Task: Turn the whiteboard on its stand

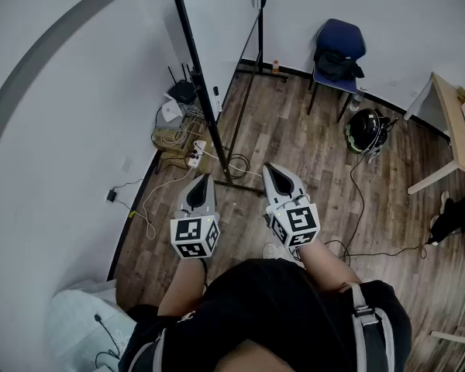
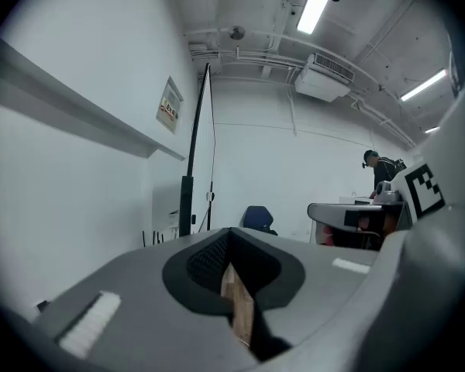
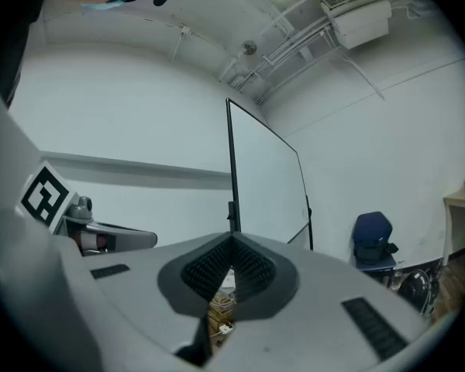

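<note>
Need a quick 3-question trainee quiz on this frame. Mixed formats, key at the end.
1. True or false: the left gripper is clamped on the black stand post of the white whiteboard.
2. What sits on the blue chair? A) black bag B) black helmet C) white router
3. Fill in: the jaws of the right gripper are ___.
Key: 1 false, it touches nothing and its jaws are shut; 2 A; 3 shut, holding nothing.
</note>
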### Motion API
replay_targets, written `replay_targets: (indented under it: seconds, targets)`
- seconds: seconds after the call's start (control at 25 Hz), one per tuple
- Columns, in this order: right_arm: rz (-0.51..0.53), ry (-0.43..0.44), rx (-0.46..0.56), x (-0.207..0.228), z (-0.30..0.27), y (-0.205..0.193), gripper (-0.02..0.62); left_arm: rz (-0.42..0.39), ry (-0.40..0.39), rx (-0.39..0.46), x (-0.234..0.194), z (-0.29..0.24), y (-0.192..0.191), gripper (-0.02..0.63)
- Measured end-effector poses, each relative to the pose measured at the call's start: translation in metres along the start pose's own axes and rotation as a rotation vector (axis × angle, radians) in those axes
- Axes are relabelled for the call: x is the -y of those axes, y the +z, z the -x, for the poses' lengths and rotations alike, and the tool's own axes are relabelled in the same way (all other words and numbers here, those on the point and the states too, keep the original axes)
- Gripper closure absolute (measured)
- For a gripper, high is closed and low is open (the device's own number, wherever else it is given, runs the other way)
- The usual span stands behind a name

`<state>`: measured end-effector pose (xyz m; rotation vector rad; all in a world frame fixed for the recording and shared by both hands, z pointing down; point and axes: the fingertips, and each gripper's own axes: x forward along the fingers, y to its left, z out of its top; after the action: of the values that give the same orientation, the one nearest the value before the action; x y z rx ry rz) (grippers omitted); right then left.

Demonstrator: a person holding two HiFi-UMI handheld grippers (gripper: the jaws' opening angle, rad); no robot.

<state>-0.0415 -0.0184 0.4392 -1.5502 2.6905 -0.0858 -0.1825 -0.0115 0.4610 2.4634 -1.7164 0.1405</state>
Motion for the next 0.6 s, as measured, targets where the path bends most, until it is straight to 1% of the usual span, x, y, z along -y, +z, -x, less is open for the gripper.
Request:
replay_targets:
  seconds: [0.36, 0.6]
  targets:
    - [-0.01, 0.023, -0.002, -0.003, 0.006, -0.001, 0.591, 0.013, -0.01, -0.016, 0.006, 0.0, -0.004, 0.597]
    - [-0.026, 0.014, -0.013, 0.002, 0.011, -0.004, 0.591, 0.019, -0.022, -0.032, 0.013, 0.0, -0.01, 0.597]
